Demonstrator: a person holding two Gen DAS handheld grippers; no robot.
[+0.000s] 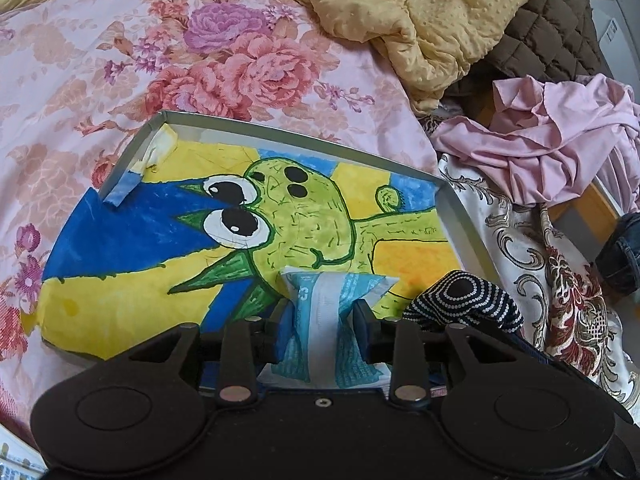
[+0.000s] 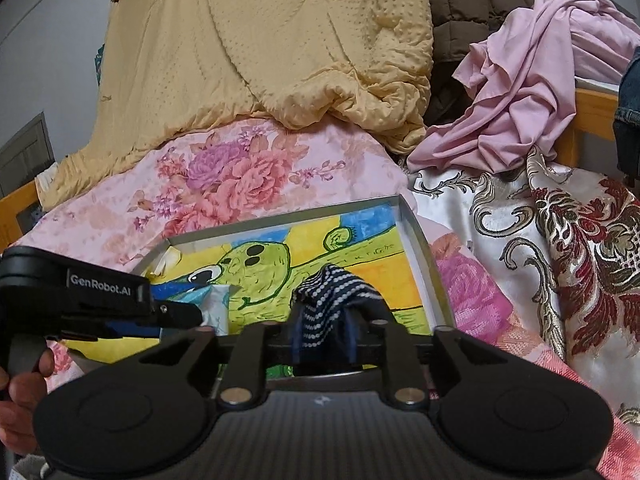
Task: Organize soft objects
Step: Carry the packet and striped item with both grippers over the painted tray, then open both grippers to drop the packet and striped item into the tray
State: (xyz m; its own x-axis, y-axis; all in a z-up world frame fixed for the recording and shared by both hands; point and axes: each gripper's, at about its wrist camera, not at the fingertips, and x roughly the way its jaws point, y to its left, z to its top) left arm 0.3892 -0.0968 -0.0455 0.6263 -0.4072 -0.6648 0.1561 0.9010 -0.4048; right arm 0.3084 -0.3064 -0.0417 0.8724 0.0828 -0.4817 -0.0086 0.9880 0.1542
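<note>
**Q:** Reading left to right, what does each tool hold, and where?

**A:** The left tool (image 1: 320, 320) is clamped on a blue-and-white tissue pack (image 1: 332, 292); its fingers pinch the pack at the waist. In the left wrist view the pack sits at 6 o'clock, over the near edge of the shallow tray (image 1: 280, 130), whose floor carries a painted green cartoon figure. The right tool (image 2: 324, 334) is clamped on a navy dotted cloth (image 2: 332, 288), bunched between its fingers, also at 6 o'clock of its own view and above the tray's near right part. The two tools are side by side, the pack to the left of the cloth.

**Q:** How far along is the organizing?

**A:** Early, by appearance. Nothing lies loose in the tray yet; both items are gripped, not released. On the bed, a yellow quilt (image 2: 280, 48) fills 12 o'clock, a crumpled pink garment (image 2: 532, 80) lies at 2 o'clock, and a brown quilted piece (image 2: 460, 8) is behind them. All appear unsorted.

**Q:** What cannot be made out?

**A:** Whether either item touches the tray floor: the tool bodies cover the near rim. The print on the pack is unreadable. What the dotted cloth is, sock or otherwise, is uncertain. A denim item (image 1: 624, 248) at 3 o'clock is cut off by the frame.
</note>
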